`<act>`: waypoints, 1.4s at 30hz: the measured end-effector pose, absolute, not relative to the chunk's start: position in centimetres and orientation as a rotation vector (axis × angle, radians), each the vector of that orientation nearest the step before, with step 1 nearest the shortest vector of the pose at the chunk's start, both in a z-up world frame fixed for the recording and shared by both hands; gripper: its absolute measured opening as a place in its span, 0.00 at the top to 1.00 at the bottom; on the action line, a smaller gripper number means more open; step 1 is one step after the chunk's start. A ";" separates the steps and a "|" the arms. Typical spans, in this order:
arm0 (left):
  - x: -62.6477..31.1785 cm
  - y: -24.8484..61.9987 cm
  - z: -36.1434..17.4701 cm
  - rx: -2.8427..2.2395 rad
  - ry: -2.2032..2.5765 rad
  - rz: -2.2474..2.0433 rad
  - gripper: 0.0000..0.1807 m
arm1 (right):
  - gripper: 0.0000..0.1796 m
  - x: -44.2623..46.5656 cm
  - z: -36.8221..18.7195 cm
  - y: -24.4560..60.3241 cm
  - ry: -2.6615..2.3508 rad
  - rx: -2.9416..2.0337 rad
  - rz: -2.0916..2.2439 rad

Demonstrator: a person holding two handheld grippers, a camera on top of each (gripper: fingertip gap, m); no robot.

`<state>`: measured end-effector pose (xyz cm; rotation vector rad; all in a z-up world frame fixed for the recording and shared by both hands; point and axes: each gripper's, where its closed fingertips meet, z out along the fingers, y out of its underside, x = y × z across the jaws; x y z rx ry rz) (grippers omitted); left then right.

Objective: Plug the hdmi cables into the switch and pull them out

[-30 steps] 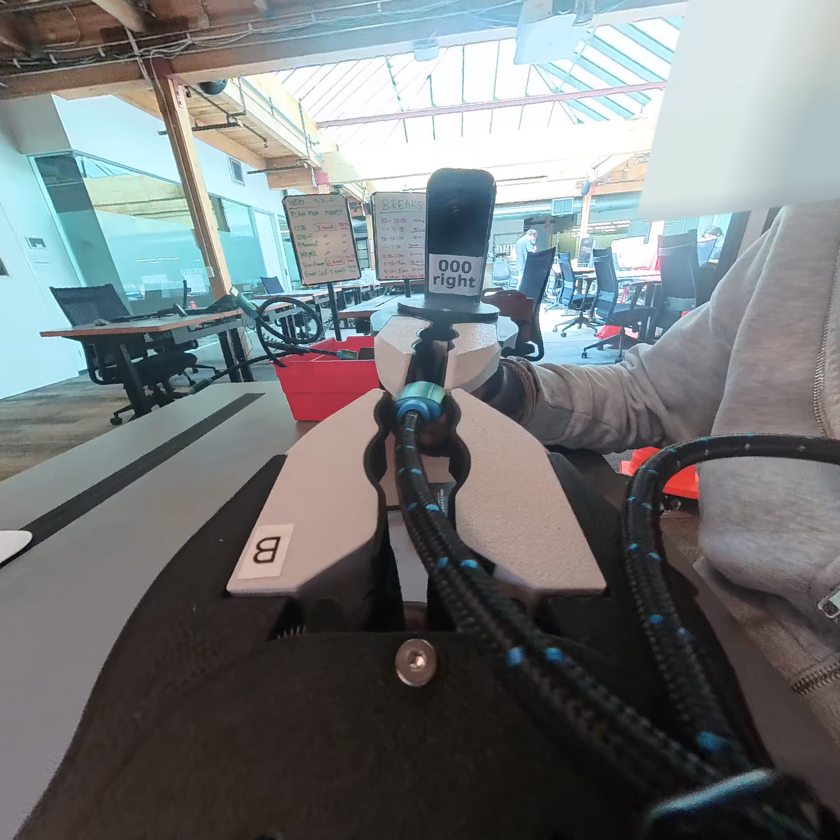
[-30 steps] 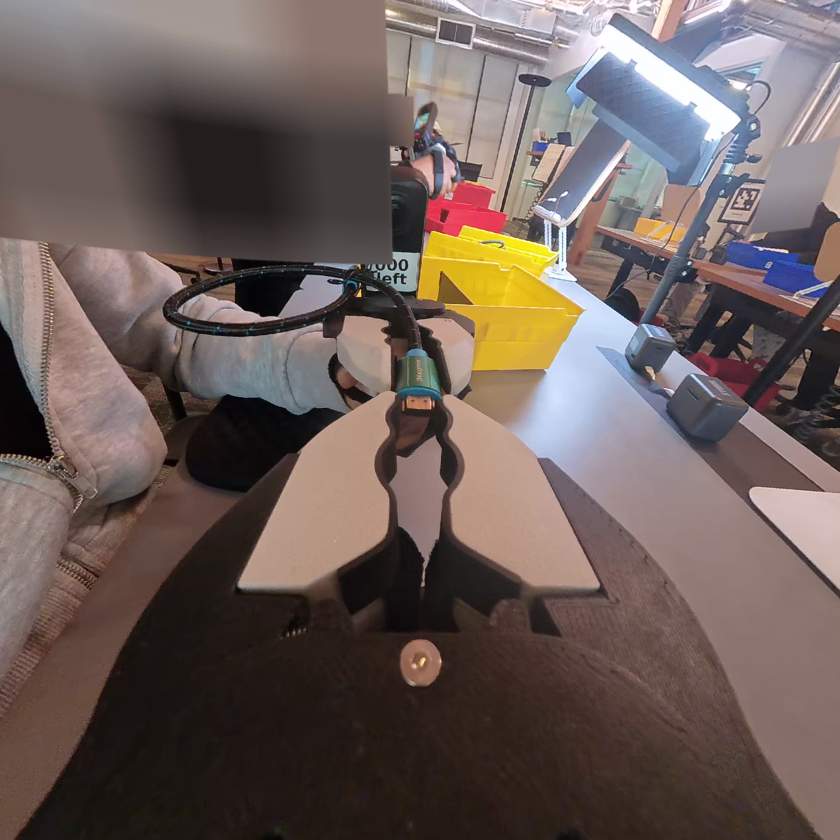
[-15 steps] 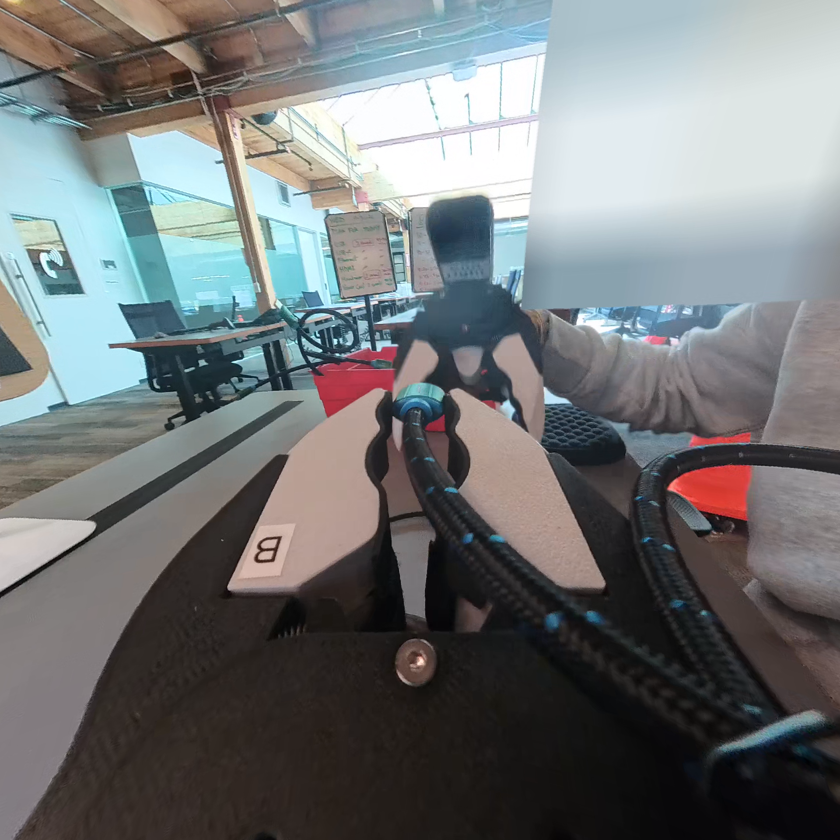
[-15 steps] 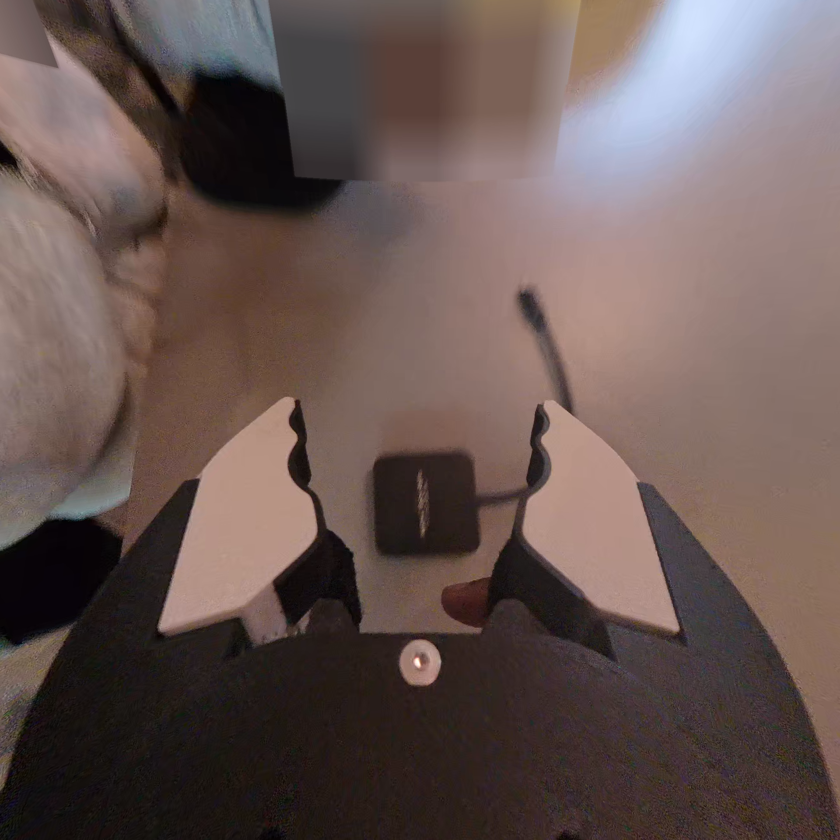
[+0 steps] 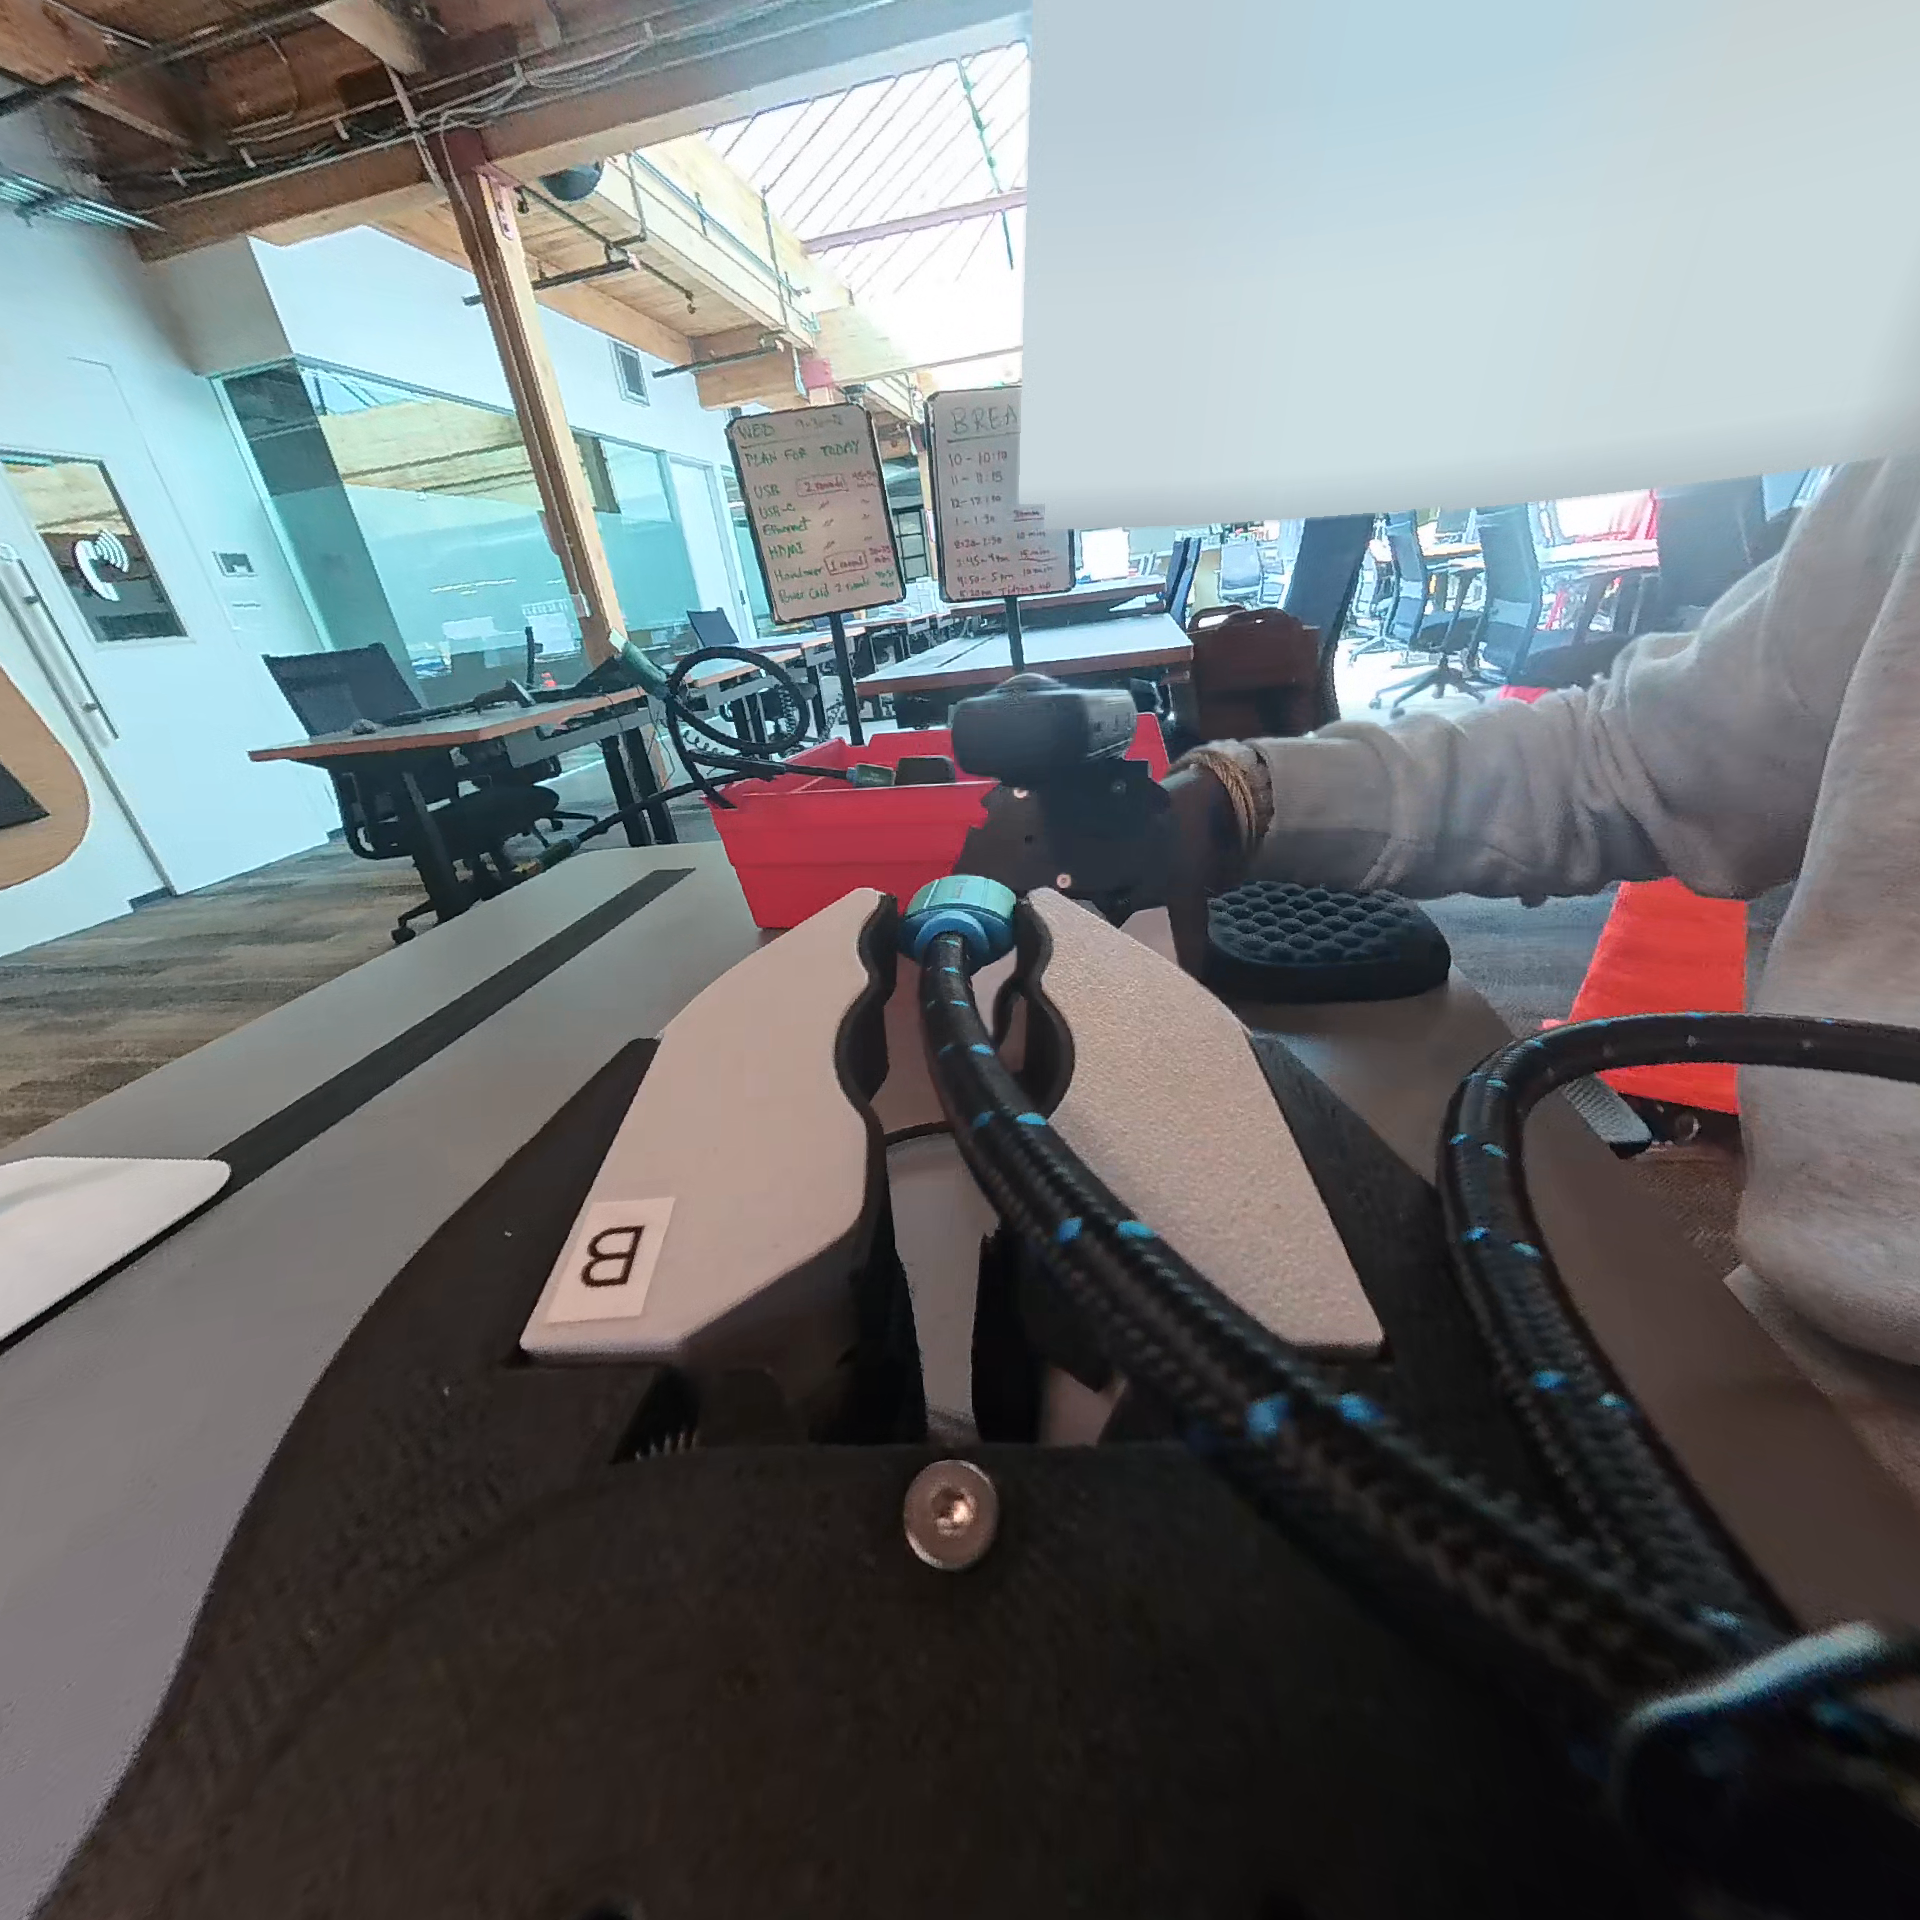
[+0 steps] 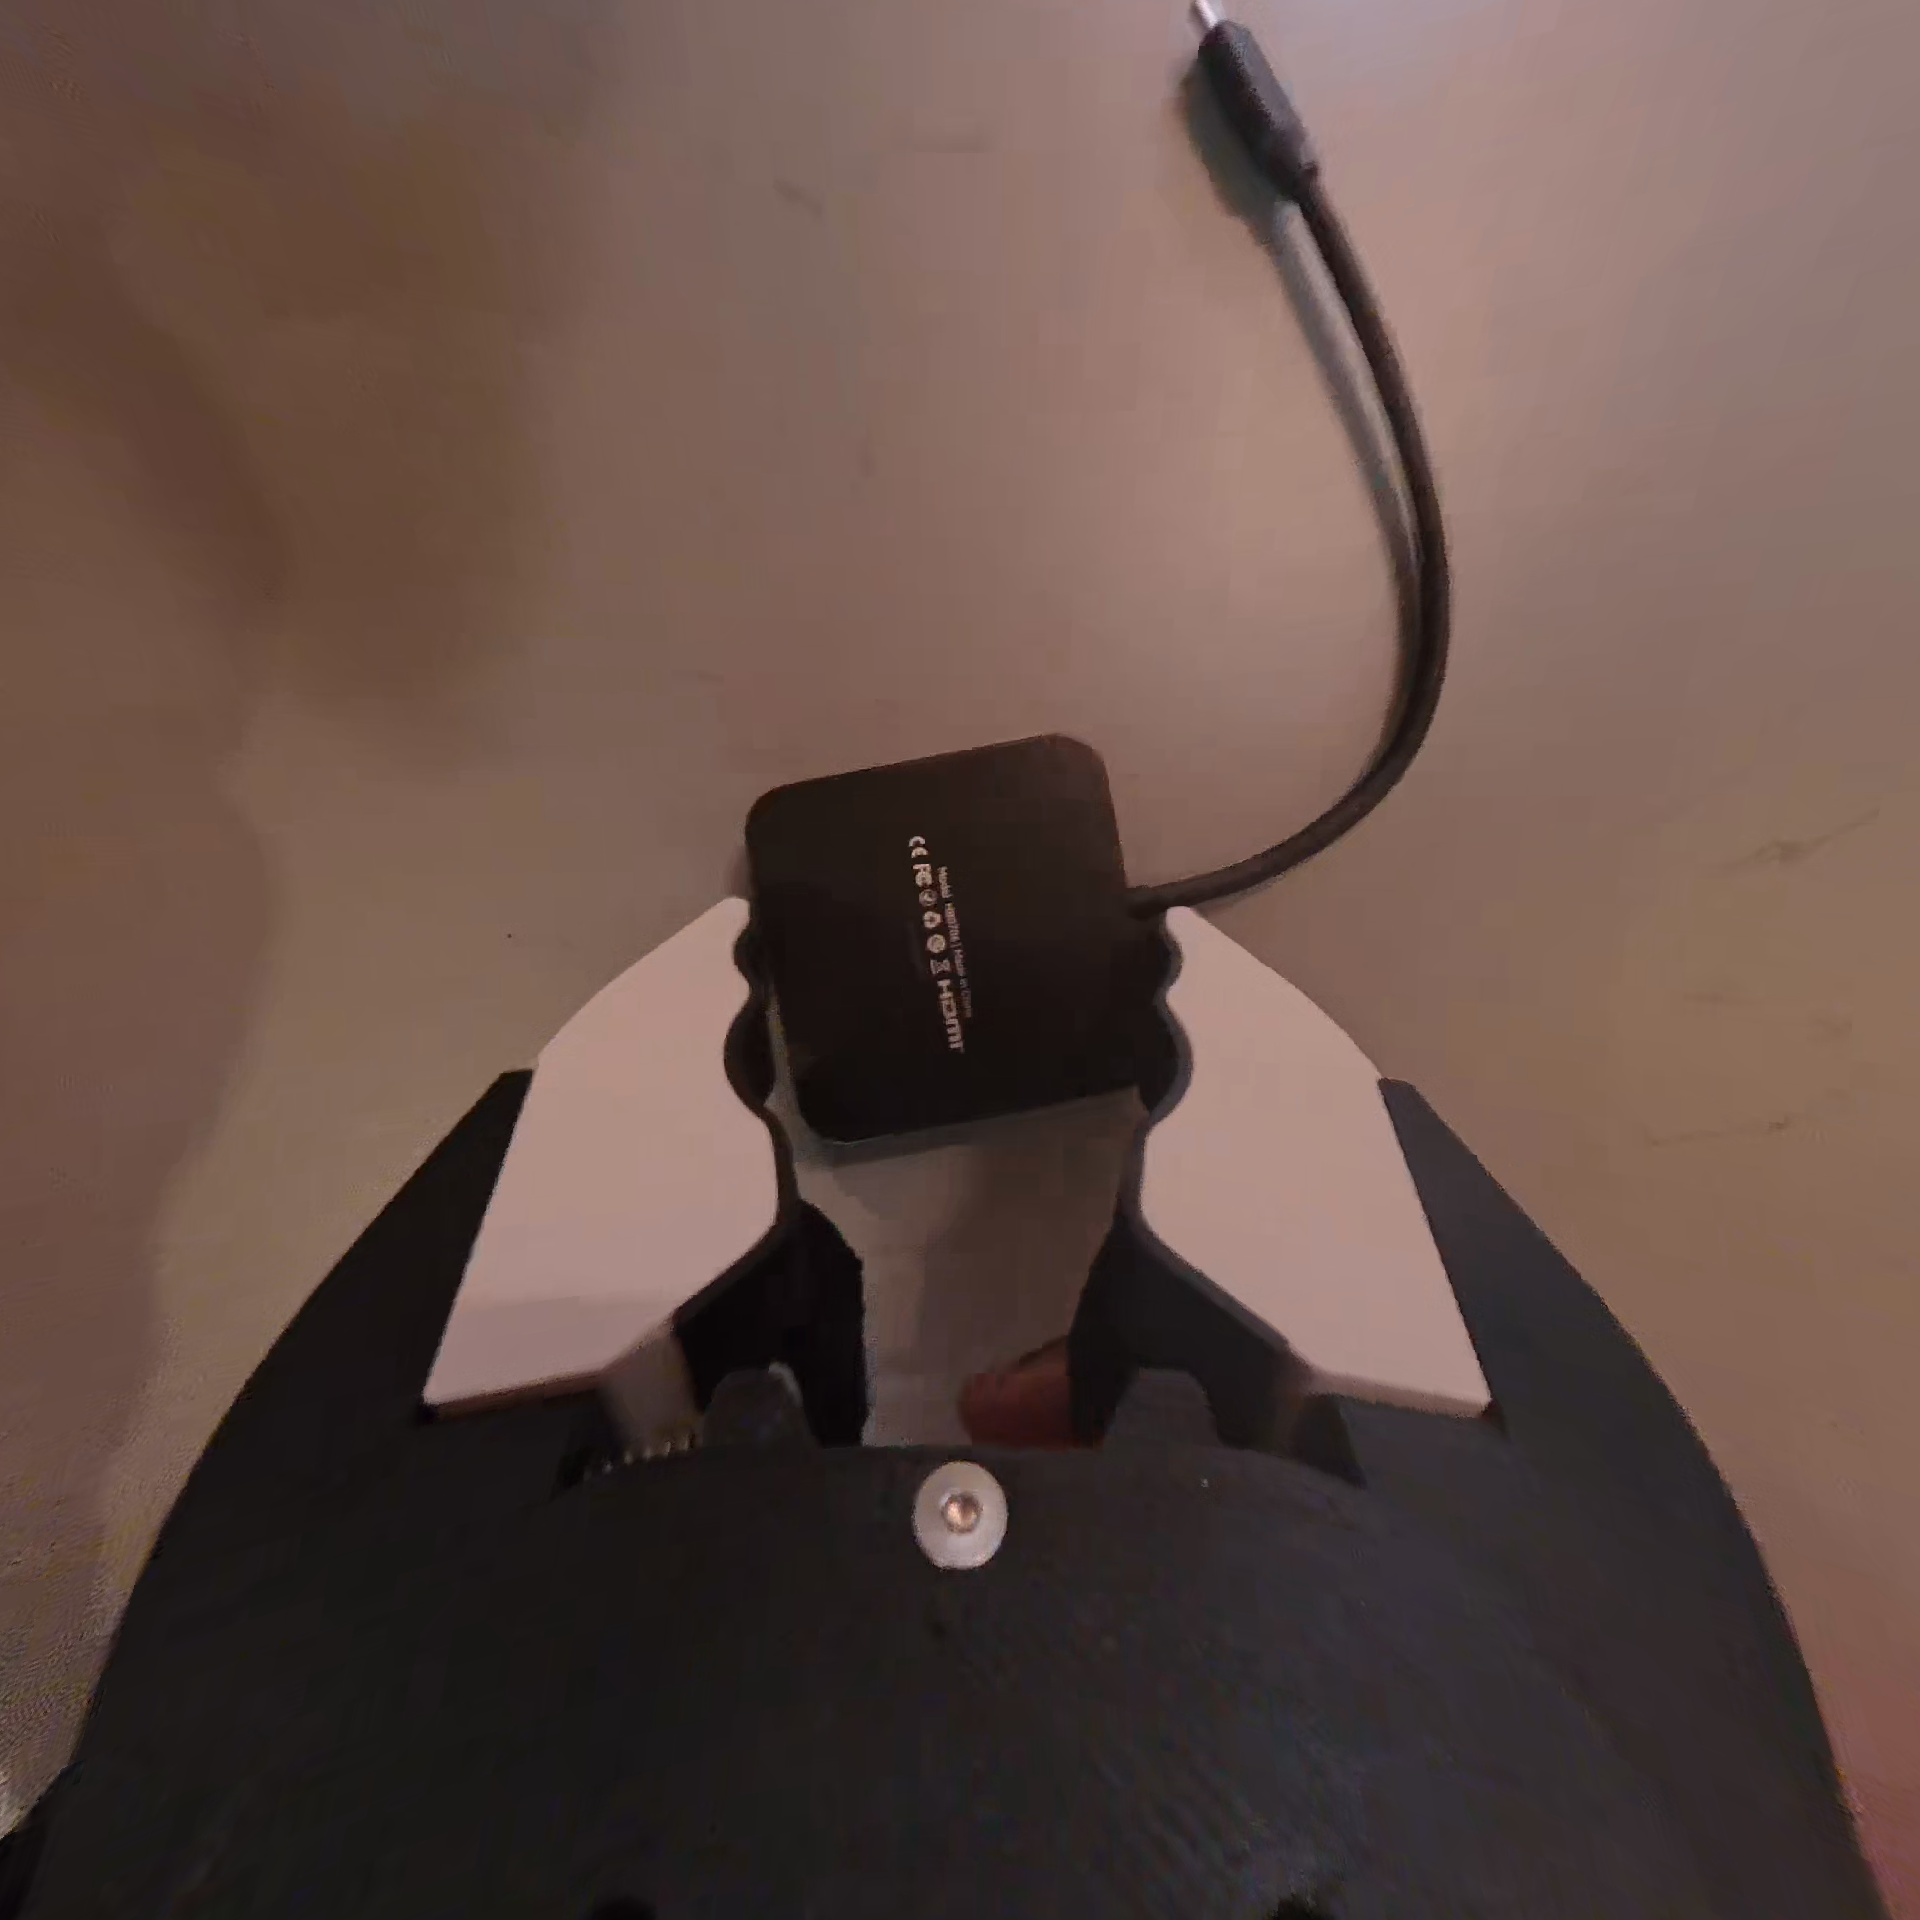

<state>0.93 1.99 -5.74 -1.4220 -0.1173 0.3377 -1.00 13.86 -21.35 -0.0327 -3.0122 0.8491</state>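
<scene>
My left gripper point(image 5: 956, 920) is shut on the teal-collared plug point(image 5: 958, 902) of a black braided HDMI cable point(image 5: 1143, 1299) with blue flecks. The cable runs back over the gripper and loops off to the right. My right gripper point(image 6: 954, 925) points down at the table, and its fingers point(image 6: 665, 1091) close on the two sides of the small black square switch point(image 6: 914, 831), which lies flat. The switch's own thin black lead point(image 6: 1423, 582) curves away to a plug point(image 6: 1252, 114) on the table. The right gripper also shows in the left wrist view point(image 5: 1049, 790), held low just beyond my fingertips.
A red bin point(image 5: 831, 842) holding cables stands behind the grippers on the grey desk point(image 5: 312, 1091). A black honeycomb pad point(image 5: 1320, 945) lies to the right of it. A person's grey sleeve point(image 5: 1558, 790) reaches in from the right. A white sheet point(image 5: 94, 1226) lies at the left edge.
The right gripper swung away from the held plug and down over the table, opened wide, then closed in around the switch. The left gripper kept hold of the cable plug.
</scene>
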 end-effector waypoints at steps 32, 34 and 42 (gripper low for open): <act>1.7 3.0 -6.2 -1.433 -0.077 0.301 0.88 | 0.58 8.4 -20.9 31.0 -3.101 -0.291 0.263; 2.0 3.1 -6.1 -1.437 -0.064 0.316 0.88 | 0.59 8.5 -20.7 31.0 -3.079 -0.278 0.322; 2.2 3.3 -6.0 -1.422 -0.060 0.313 0.88 | 0.59 2.7 -12.5 24.1 -2.598 -0.113 0.623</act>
